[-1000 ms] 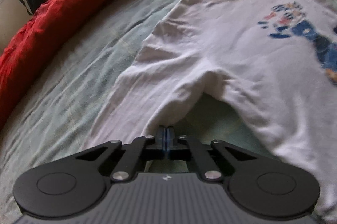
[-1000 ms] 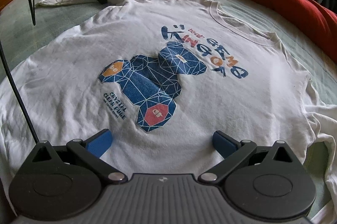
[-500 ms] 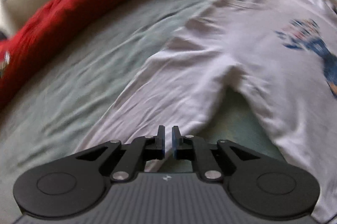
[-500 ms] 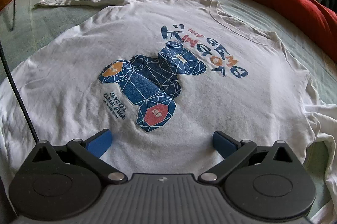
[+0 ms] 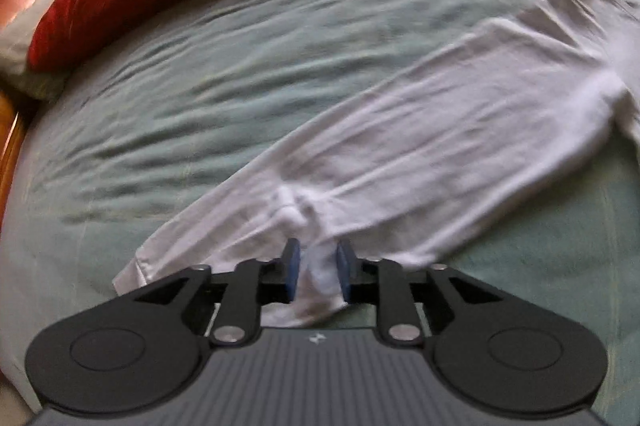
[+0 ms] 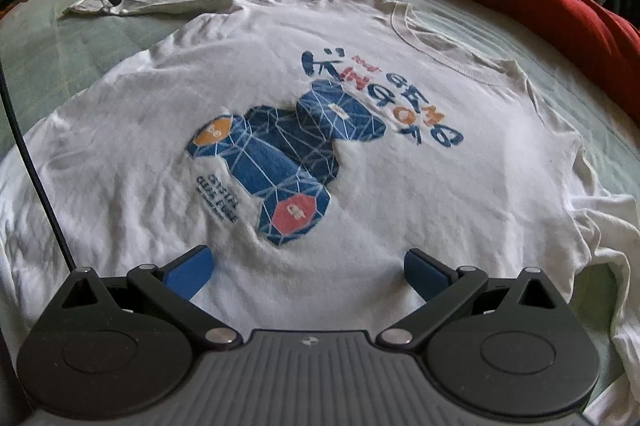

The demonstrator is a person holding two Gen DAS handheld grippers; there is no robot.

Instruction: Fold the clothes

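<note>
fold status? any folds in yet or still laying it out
No folds yet. The white T-shirt lies print-up, spread flat on the green bedsheet. In hand: the left gripper straddles a bunch of sleeve cloth, pads apart, not clamped. The right gripper hangs wide open over the hem, holding nothing. Left: every fold, sleeves and body.

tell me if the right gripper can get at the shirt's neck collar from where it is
Probably yes. The right gripper is open, low over the white t-shirt near its bottom edge. The collar lies flat and uncovered beyond the blue print; nothing stands between, though it needs a long forward reach.
</note>
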